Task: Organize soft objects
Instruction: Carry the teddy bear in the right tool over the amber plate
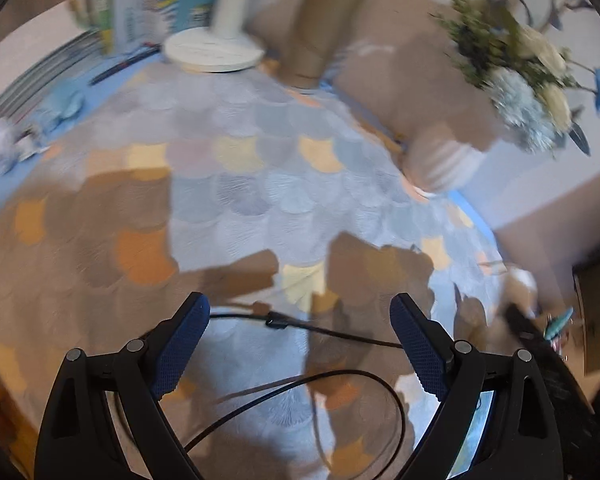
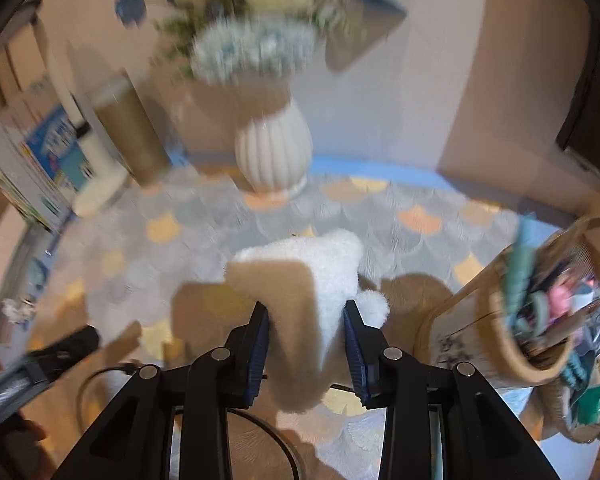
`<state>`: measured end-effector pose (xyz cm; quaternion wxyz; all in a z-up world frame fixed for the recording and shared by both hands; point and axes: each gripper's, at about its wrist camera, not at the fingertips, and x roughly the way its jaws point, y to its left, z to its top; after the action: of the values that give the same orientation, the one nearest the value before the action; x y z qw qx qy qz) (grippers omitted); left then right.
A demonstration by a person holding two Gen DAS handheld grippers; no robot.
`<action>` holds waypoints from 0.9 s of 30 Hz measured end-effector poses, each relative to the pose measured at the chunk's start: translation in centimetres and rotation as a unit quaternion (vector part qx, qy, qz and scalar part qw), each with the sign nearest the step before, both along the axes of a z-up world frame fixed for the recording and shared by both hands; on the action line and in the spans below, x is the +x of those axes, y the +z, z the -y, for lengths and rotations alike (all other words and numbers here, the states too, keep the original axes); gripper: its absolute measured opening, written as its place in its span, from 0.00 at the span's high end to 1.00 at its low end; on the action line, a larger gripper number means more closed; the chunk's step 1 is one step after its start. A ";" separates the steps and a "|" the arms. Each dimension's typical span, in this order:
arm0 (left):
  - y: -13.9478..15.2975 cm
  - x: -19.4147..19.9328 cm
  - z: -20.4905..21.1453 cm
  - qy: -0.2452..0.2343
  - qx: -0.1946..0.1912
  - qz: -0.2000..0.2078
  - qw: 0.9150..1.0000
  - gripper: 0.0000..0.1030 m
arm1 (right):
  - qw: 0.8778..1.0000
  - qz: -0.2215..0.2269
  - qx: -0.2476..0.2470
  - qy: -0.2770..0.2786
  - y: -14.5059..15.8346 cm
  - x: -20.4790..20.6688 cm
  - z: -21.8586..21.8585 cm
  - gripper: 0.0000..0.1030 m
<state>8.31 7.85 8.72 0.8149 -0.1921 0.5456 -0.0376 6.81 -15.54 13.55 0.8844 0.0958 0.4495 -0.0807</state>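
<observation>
Plush toy (image 2: 332, 280) sits between right tool (image 2: 307, 344) fingers, over the tabletop (image 2: 400, 208). Vase (image 2: 274, 156) ahead, basket (image 2: 540, 320) to its right, lamp base (image 2: 100, 188) ahead-left. Cable (image 1: 300, 324) on tabletop crosses between left tool (image 1: 300, 344) fingers.

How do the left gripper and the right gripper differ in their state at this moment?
The left gripper stands wide open with nothing between its pads; the right gripper is shut on a white plush toy. Below the left gripper lie black cables; the right gripper's toy hangs above the patterned mat. Both have blue textured pads.

Left gripper (image 1: 300, 316) angled downward, jaws wide apart and empty, right gripper (image 2: 306, 326) angled downward, jaws clamped on white plush toy (image 2: 332, 280).
</observation>
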 end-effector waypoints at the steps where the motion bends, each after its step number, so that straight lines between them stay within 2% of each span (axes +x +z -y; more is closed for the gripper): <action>1: 0.2 -0.1 -0.1 0.008 -0.001 0.000 1.000 0.11 | 1.000 0.013 0.004 0.000 0.9 -0.2 0.5 0.67; 4: 2.7 -0.8 0.3 0.025 0.012 0.033 0.999 0.11 | 0.998 0.057 0.009 -0.010 4.1 -1.7 2.1 0.67; 7: 6.6 -1.2 1.6 0.023 0.044 0.091 0.995 0.11 | 0.994 0.101 0.019 -0.030 7.3 -3.2 4.2 0.67; 9: 8.9 -1.2 2.7 0.016 0.047 0.120 0.992 0.11 | 0.991 0.126 0.023 -0.046 9.1 -4.3 5.7 0.67; 11: 11.0 -1.0 4.4 -0.006 0.043 0.145 0.989 0.11 | 0.986 0.150 0.023 -0.066 10.8 -5.4 7.5 0.66; 15: 14.8 -1.1 9.6 -0.087 0.039 0.194 0.976 0.11 | 0.974 0.186 0.019 -0.124 13.5 -8.3 11.9 0.66; 19: 17.2 -1.4 15.9 -0.171 0.023 0.233 0.957 0.11 | 0.959 0.204 0.011 -0.199 14.7 -11.8 17.2 0.66; 23: 18.3 -2.1 22.7 -0.251 0.003 0.244 0.937 0.11 | 0.939 0.200 0.002 -0.280 14.4 -15.6 22.5 0.65; 26: 18.0 -3.2 28.1 -0.321 0.005 0.242 0.916 0.11 | 0.928 0.181 0.011 -0.326 13.0 -17.9 25.8 0.65; 27: 17.7 -3.8 30.4 -0.354 0.008 0.240 0.904 0.11 | 0.924 0.171 0.021 -0.340 12.2 -18.6 26.9 0.65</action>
<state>4.49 -22.52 26.39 0.8558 0.0355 0.3657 -0.3642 -11.79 -42.44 25.78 0.8651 0.2737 0.2331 -0.3497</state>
